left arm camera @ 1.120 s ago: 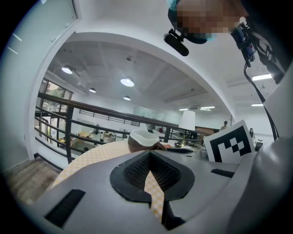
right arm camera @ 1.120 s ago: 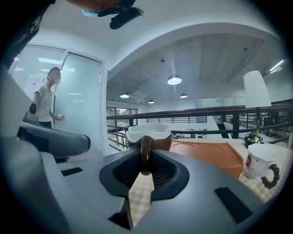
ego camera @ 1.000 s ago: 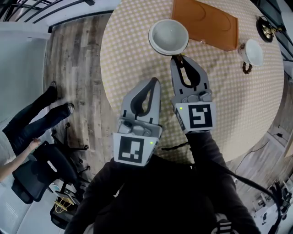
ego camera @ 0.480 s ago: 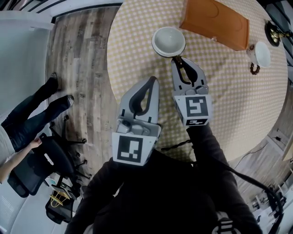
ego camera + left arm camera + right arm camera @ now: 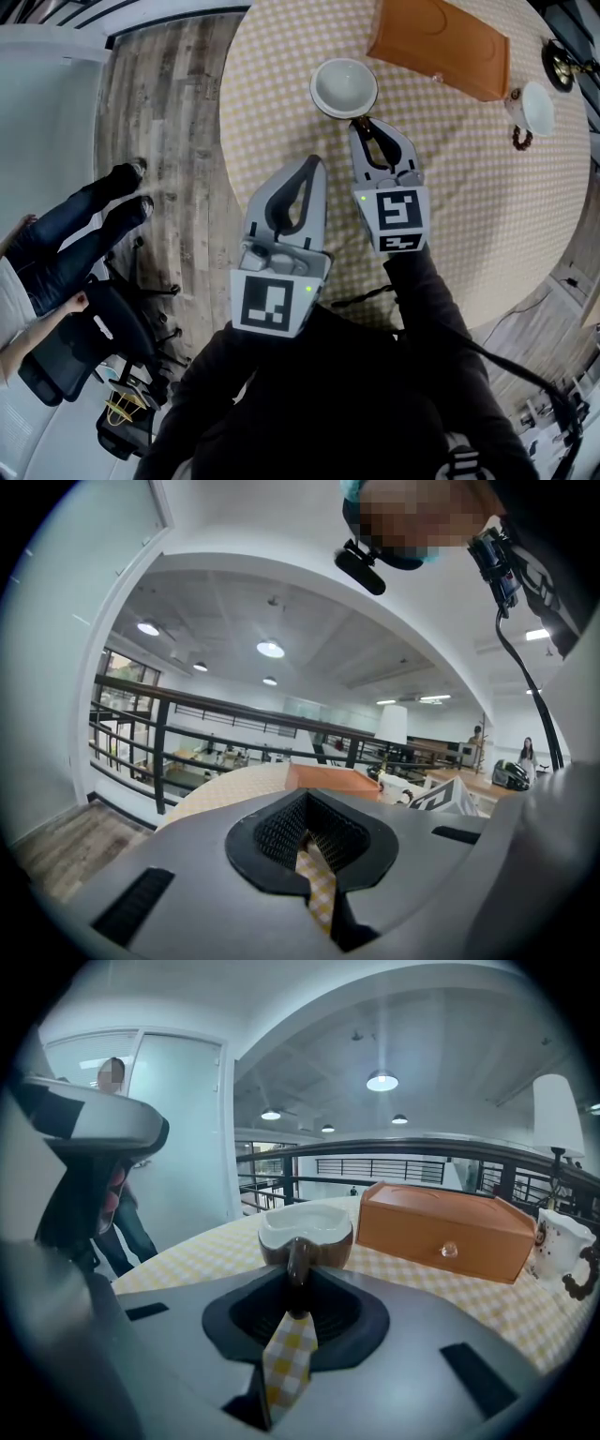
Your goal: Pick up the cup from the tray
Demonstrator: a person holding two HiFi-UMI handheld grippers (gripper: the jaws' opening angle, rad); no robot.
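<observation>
A brown cup with a white inside [image 5: 344,86] [image 5: 306,1232] stands out over the yellow checked tablecloth [image 5: 469,178]. Its handle [image 5: 298,1265] sits between the fingertips of my right gripper [image 5: 362,125] [image 5: 298,1288], which is shut on it. Whether the cup rests on the cloth or hangs just above it, I cannot tell. My left gripper [image 5: 315,167] [image 5: 305,803] hovers at the table's near left with its jaws together and nothing in them. An orange wooden box with a small knob [image 5: 439,42] [image 5: 445,1227] lies just behind the cup.
A white cup with a dark handle [image 5: 536,108] [image 5: 561,1241] stands at the far right, beside a dark lamp base [image 5: 560,64]. The round table's edge [image 5: 230,159] curves past on the left over wooden floor. A person's legs [image 5: 84,225] and an office chair [image 5: 89,342] are at left.
My right gripper has kept its hold on the cup's handle and both grippers have barely moved. The head view has shifted a little, and the person's legs at left have moved.
</observation>
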